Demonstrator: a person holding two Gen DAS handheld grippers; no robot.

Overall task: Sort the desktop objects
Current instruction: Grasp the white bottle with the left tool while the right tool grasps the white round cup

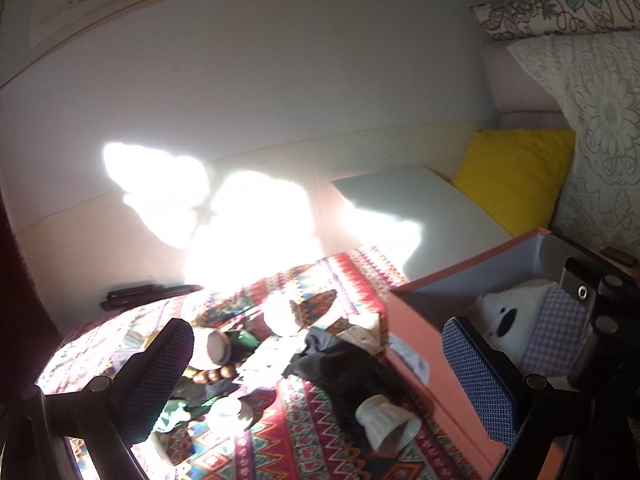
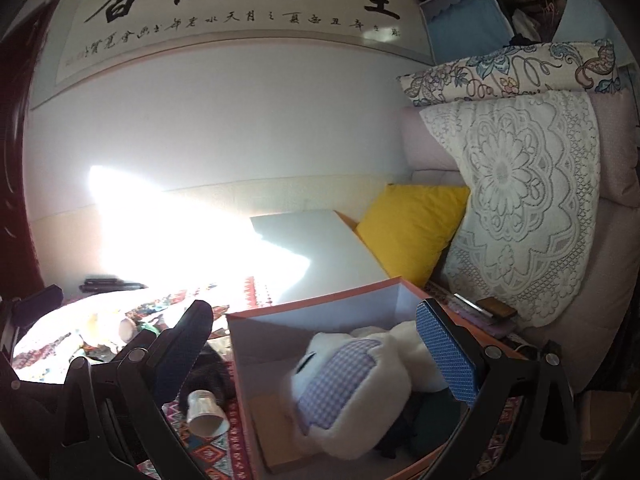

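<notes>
A white plush toy (image 2: 352,384) with a lilac checked patch lies inside the open orange box (image 2: 308,304); it also shows in the left wrist view (image 1: 516,320). My right gripper (image 2: 316,356) is open and empty just above the plush, its blue pad (image 2: 448,352) at the toy's right. My left gripper (image 1: 320,376) is open and empty above the patterned cloth (image 1: 304,432). Under it lie a tipped white cup (image 1: 388,424), a dark cloth (image 1: 340,364), brown beads (image 1: 212,374), a small white cup (image 1: 230,414) and green bits (image 1: 172,416).
The orange box (image 1: 424,344) stands right of the clutter. Strong sunlight washes out the far table. A black pen-like object (image 1: 148,294) lies at the far left. A yellow cushion (image 2: 408,228), lace pillow (image 2: 520,200) and white board (image 2: 316,240) sit behind.
</notes>
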